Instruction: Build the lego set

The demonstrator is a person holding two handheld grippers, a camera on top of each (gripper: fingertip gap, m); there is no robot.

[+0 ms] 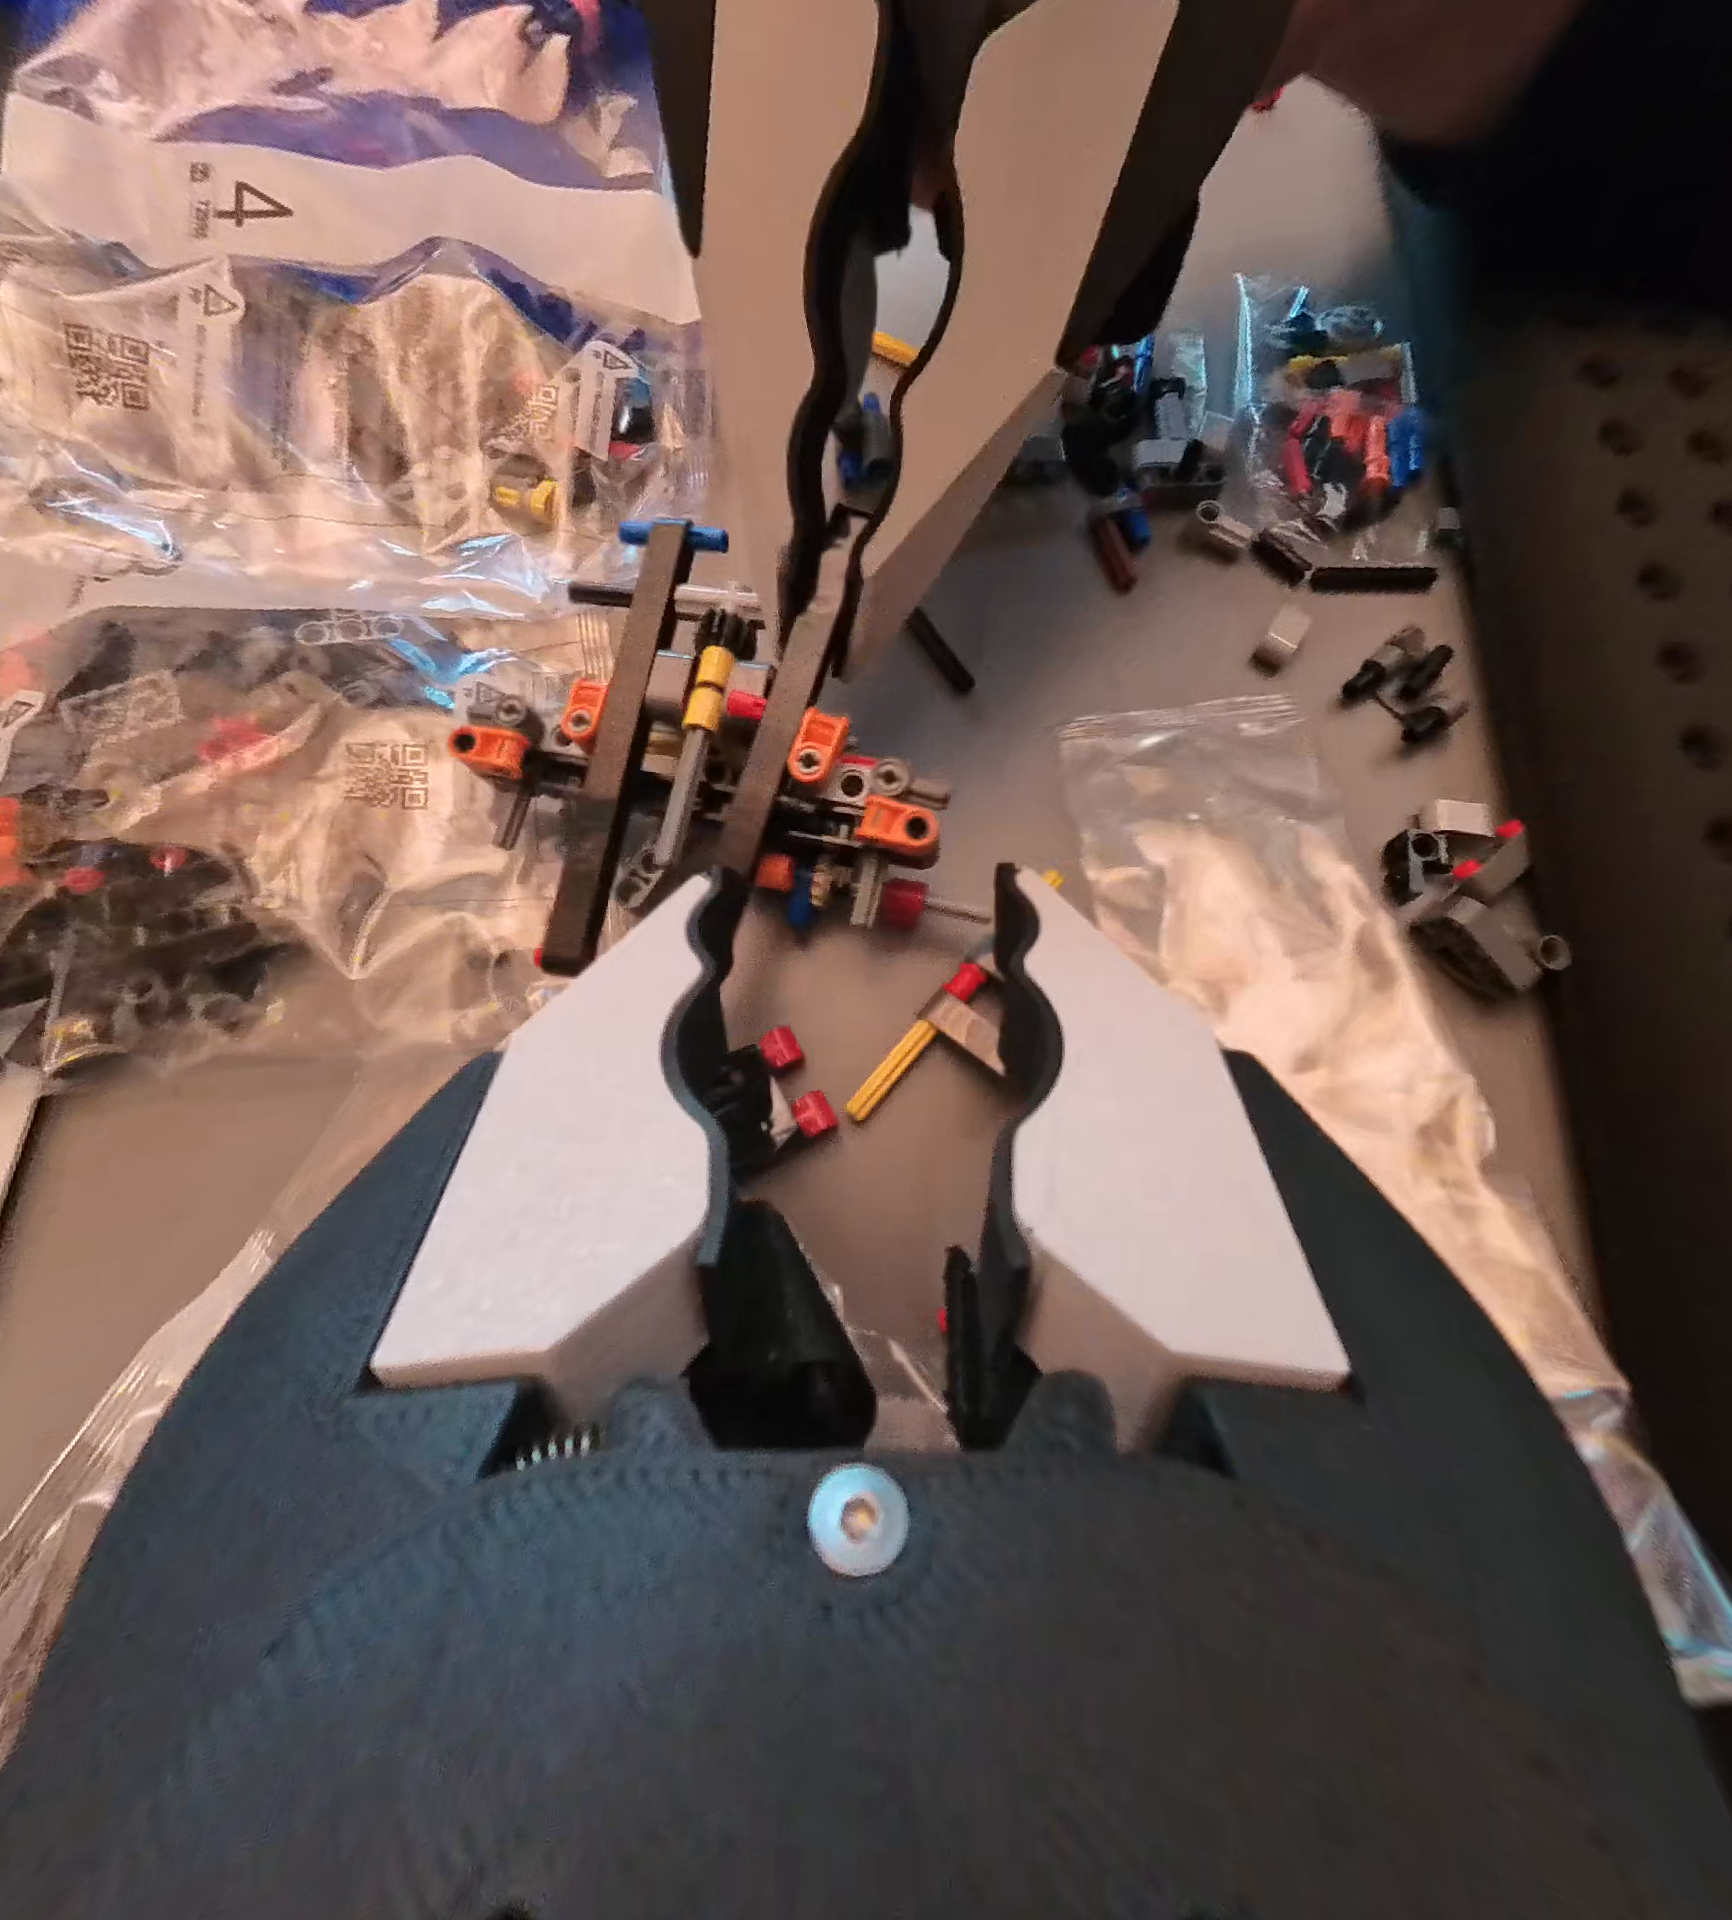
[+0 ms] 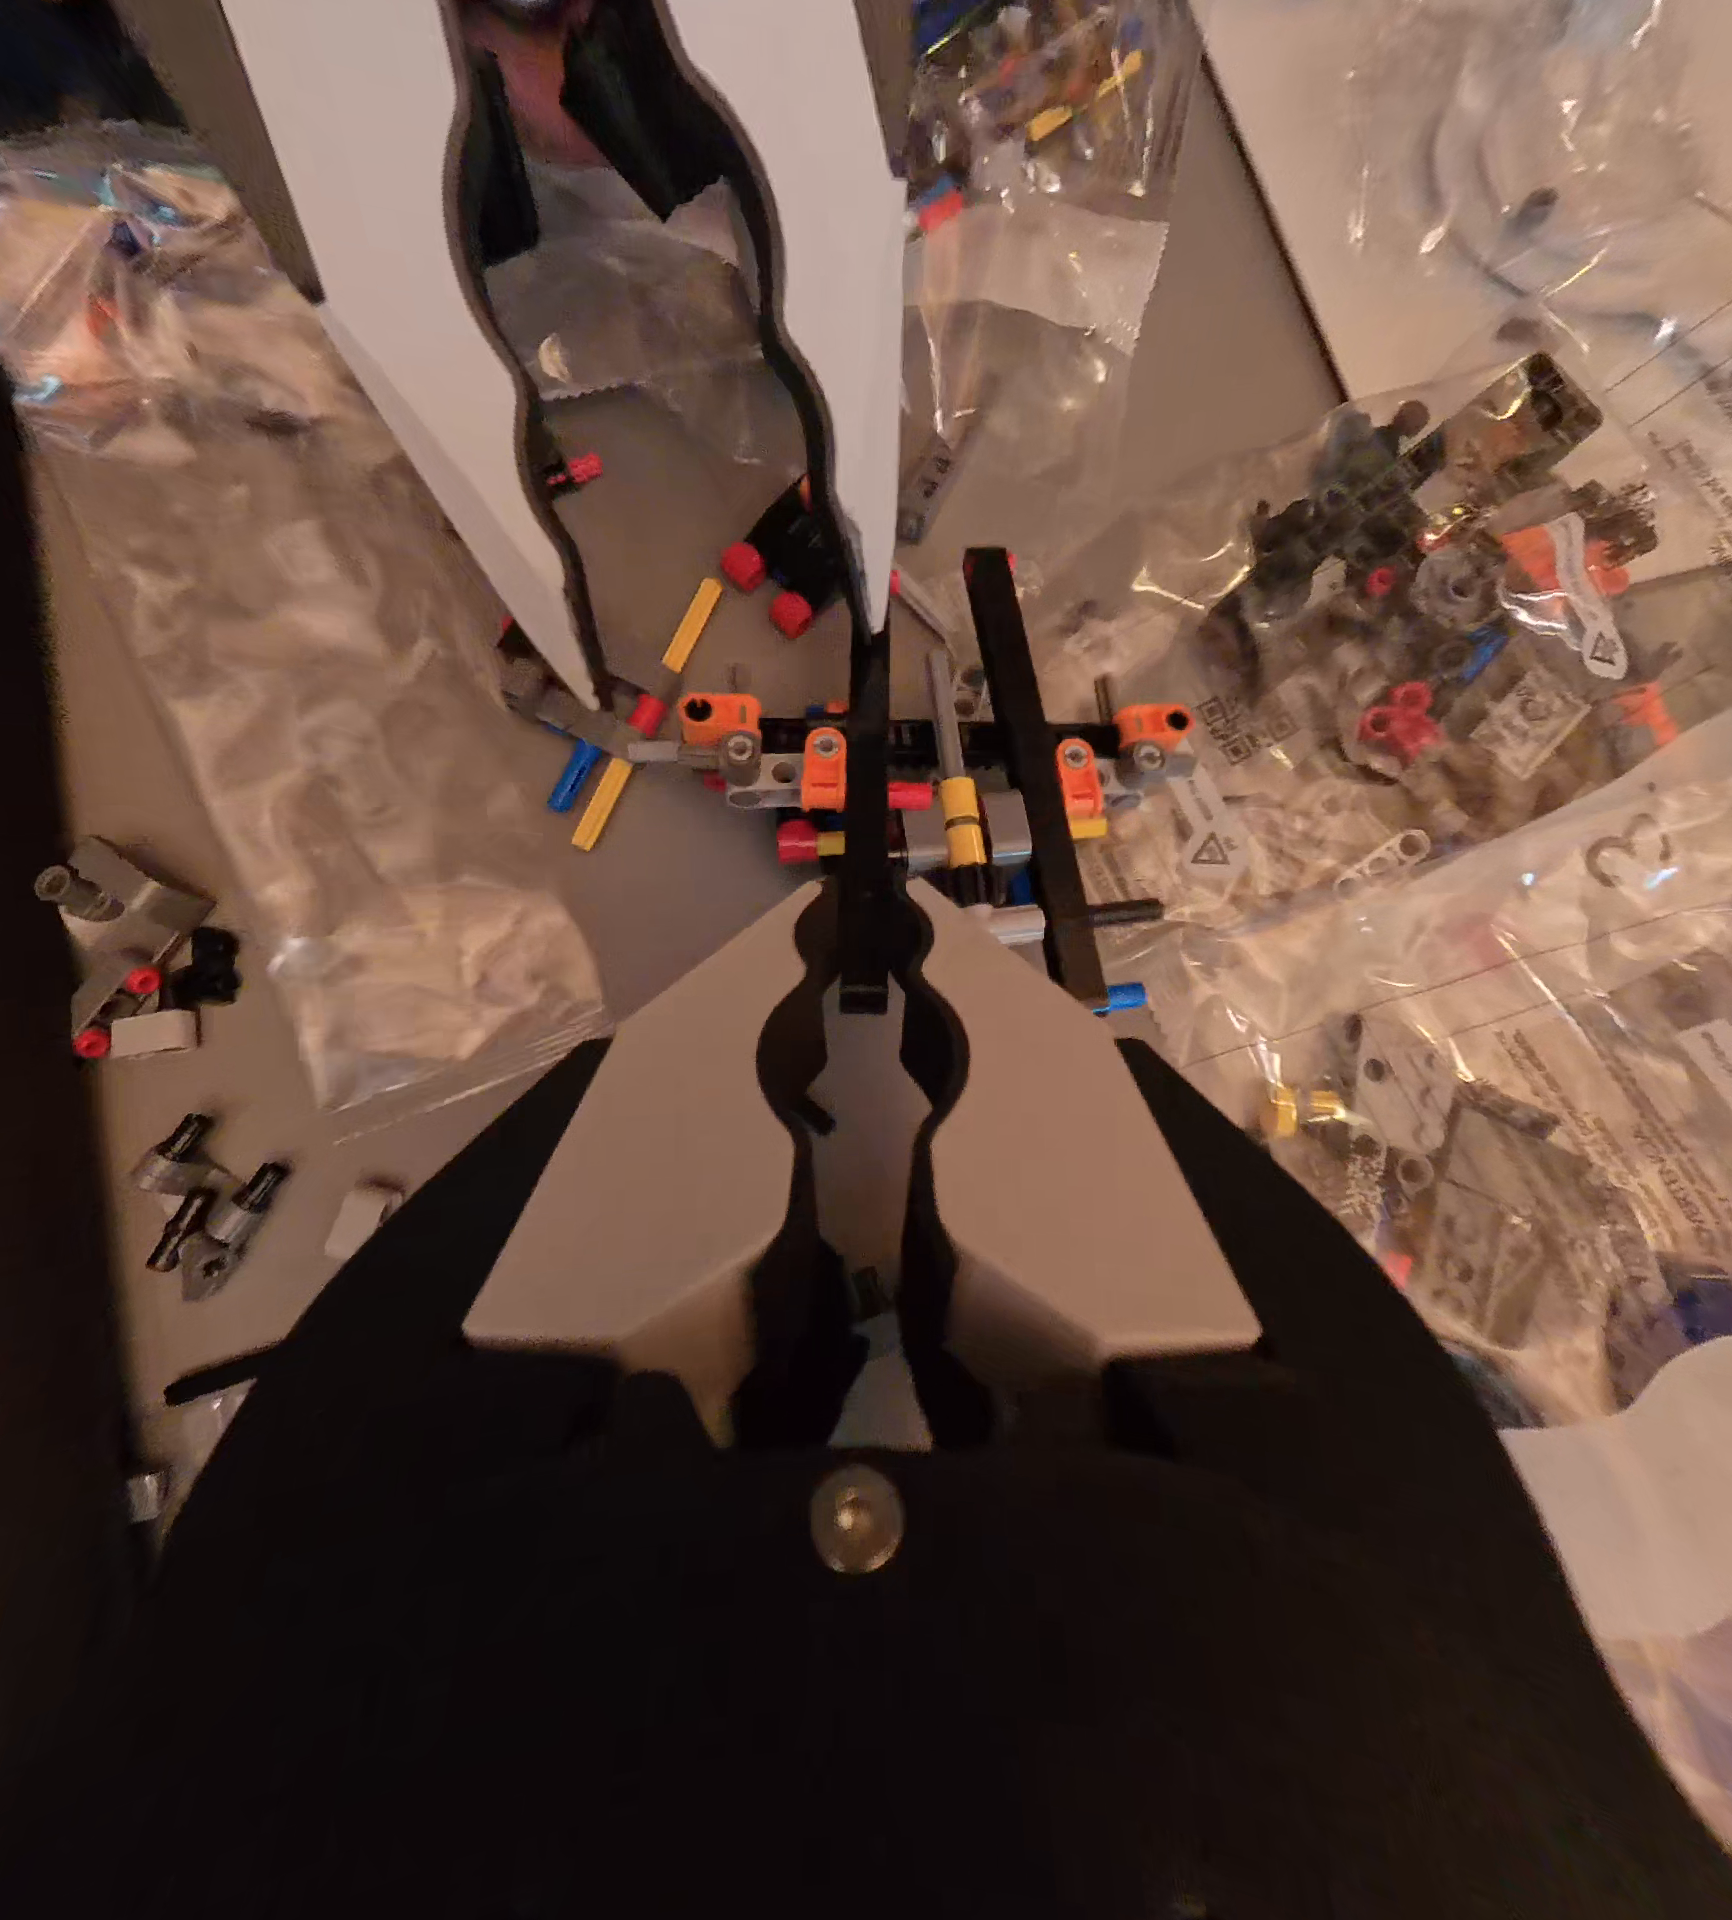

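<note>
The lego assembly (image 1: 706, 748), with orange, grey and yellow parts and two long black beams across it, lies on the grey table; it also shows in the right wrist view (image 2: 945, 769). My right gripper (image 2: 867, 894) is shut on one long black beam (image 2: 867, 790) of the assembly; it enters the left wrist view from the top (image 1: 826, 603). My left gripper (image 1: 862, 894) is open and empty, facing it. Its left fingertip sits at the far end of the held beam (image 1: 774, 748). Between its fingers lie a yellow axle (image 1: 888, 1075) and red pins (image 1: 784, 1049).
Sealed bags of parts (image 1: 218, 416) lie left of the assembly, and in the right wrist view to the right (image 2: 1464, 675). Loose pieces (image 1: 1309, 436), a small grey sub-build (image 1: 1464, 904) and an empty clear bag (image 1: 1236, 883) lie on the other side. Tip to tip, the grippers are about 5 cm apart.
</note>
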